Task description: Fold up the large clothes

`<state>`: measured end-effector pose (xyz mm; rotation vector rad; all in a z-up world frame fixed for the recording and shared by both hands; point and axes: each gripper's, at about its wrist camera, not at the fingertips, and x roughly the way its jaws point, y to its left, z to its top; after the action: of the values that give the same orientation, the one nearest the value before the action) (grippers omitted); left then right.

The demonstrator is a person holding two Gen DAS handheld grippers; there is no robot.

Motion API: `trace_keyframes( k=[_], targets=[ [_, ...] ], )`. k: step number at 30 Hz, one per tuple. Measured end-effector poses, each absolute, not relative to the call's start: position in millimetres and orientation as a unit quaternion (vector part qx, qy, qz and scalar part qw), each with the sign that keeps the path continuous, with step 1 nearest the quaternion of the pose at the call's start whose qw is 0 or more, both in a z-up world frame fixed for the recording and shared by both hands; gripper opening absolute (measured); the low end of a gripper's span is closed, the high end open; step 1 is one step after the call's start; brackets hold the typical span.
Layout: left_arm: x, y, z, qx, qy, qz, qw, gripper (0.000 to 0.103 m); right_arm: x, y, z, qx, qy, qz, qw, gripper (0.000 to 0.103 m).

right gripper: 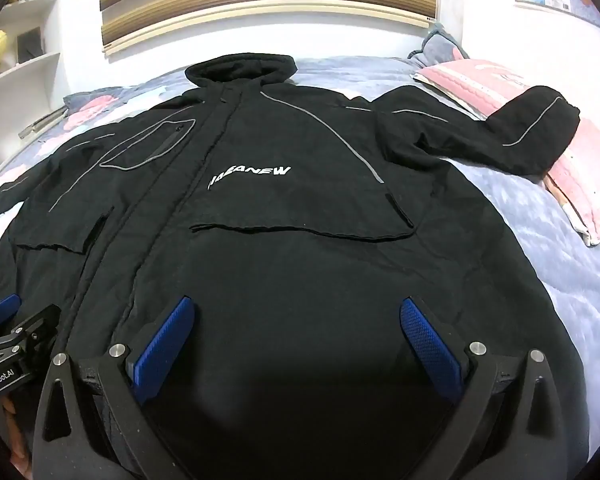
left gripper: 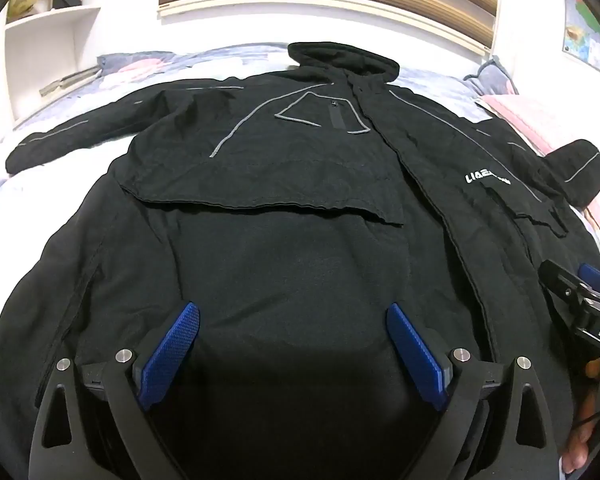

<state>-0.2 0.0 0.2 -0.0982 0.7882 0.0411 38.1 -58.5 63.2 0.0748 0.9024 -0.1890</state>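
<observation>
Both grippers agape over jacket

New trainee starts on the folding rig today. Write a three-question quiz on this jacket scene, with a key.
1. True or false: the black hooded jacket lies front up, spread flat on the bed.
2. Multiple choice: the end of the sleeve seen at the right of the right wrist view rests on: A) a shelf, B) a pink pillow, C) the hood.
3. Fill in: the fingers of the left gripper and the right gripper both stand ____, with no fabric pinched.

Key: 1 true; 2 B; 3 open.
</observation>
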Motion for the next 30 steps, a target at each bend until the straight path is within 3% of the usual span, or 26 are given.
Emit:
trace_keyframes(
  k=[30],
  targets=[
    [-0.1, 1.9, 0.8, -0.047, 0.389, 0.016, 0.92, 0.095, 34.8, -62.2, 60.6, 0.036, 0.438, -0.089, 0.894, 0.103]
  ],
)
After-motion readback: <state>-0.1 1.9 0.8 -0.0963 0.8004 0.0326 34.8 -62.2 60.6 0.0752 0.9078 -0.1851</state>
